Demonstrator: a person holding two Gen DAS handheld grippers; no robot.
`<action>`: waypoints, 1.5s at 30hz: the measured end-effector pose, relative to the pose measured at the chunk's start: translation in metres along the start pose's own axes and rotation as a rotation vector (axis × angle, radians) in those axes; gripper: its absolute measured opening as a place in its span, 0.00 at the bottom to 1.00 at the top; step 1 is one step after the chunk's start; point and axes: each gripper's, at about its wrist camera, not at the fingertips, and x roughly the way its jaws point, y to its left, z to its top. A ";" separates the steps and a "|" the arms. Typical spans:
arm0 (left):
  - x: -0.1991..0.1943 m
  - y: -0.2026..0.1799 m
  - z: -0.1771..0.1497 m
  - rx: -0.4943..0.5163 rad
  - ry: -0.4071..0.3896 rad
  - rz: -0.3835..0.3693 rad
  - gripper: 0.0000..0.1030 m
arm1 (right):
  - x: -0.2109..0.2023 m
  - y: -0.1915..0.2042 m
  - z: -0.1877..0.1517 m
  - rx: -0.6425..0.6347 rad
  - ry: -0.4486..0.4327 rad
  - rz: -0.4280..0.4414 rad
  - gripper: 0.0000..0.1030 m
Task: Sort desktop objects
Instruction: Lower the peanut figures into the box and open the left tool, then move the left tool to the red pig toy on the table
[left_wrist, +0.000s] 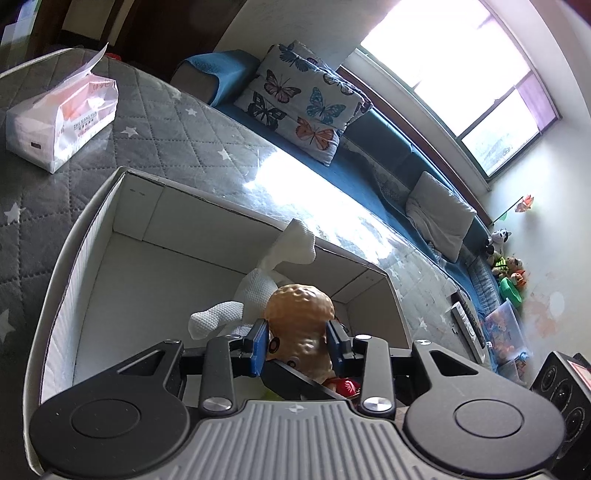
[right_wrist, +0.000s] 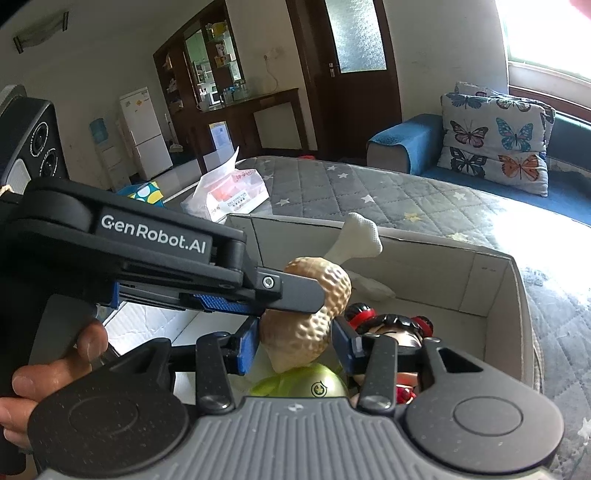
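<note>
Both tongs are meeting on the toy drumstick (right_wrist: 310, 314) above the open cardboard box (left_wrist: 92, 236). Risk: with two grips on one rounded, dimpled body, an uneven let-go is likely tipping it onto the doll (right_wrist: 391, 332) and green ball (right_wrist: 317, 384) beneath. The left gripper (left_wrist: 297, 347) is holding the drumstick at a middling gap; the right gripper (right_wrist: 295, 345) is bracketing its lower end, pads seemingly touching, firmness unclear. The box is sitting on the quilted table (left_wrist: 155, 110), tissue pack (left_wrist: 62, 118) towards its far corner

Black gripper (left_wrist: 297, 345), blue-padded jaws
</note>
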 end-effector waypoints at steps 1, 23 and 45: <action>0.000 0.000 0.000 -0.004 0.000 0.000 0.36 | -0.001 0.000 0.000 -0.001 -0.003 -0.003 0.46; -0.026 -0.019 -0.013 0.043 -0.043 0.006 0.35 | -0.044 0.004 -0.009 -0.020 -0.062 -0.047 0.58; -0.055 -0.076 -0.089 0.232 -0.034 0.014 0.35 | -0.121 0.010 -0.070 -0.016 -0.120 -0.128 0.84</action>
